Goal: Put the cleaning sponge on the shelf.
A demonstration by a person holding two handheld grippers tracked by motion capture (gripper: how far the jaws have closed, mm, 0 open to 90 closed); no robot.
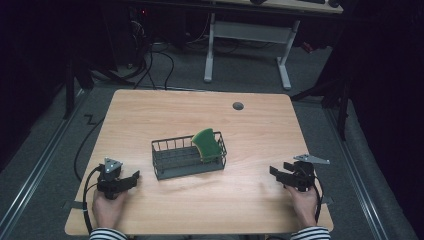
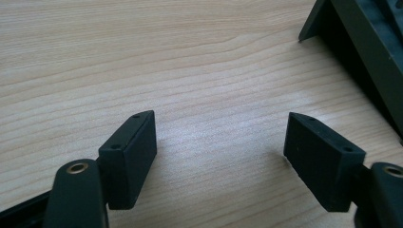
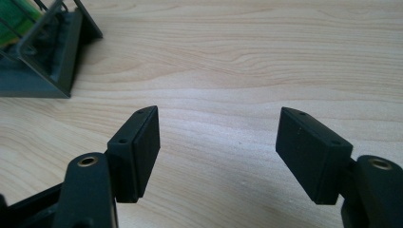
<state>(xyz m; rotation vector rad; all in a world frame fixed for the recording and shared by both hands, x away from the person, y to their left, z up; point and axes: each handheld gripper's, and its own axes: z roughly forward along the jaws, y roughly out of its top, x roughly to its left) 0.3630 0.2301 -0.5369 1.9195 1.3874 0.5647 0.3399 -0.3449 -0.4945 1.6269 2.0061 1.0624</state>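
Observation:
A dark wire basket [image 1: 172, 165] stands at the middle of the wooden table [image 1: 150, 110]. A green sponge [image 1: 205, 143] leans upright in its right end. My left gripper [image 1: 134, 178] rests low at the front left, open, nothing between its jaws; in the left gripper view [image 2: 221, 142] the basket's corner [image 2: 361, 38] lies off to the upper right. My right gripper [image 1: 276, 173] sits low at the front right, open and empty. In the right gripper view [image 3: 216, 137] the basket [image 3: 43, 71] and a bit of green sponge [image 3: 14, 26] show at the upper left.
A small round grey grommet [image 1: 238, 106] is set in the table near its far edge. Bare wood lies between each gripper and the basket. Beyond the table stand a white desk frame [image 1: 247, 45] and cables on the floor.

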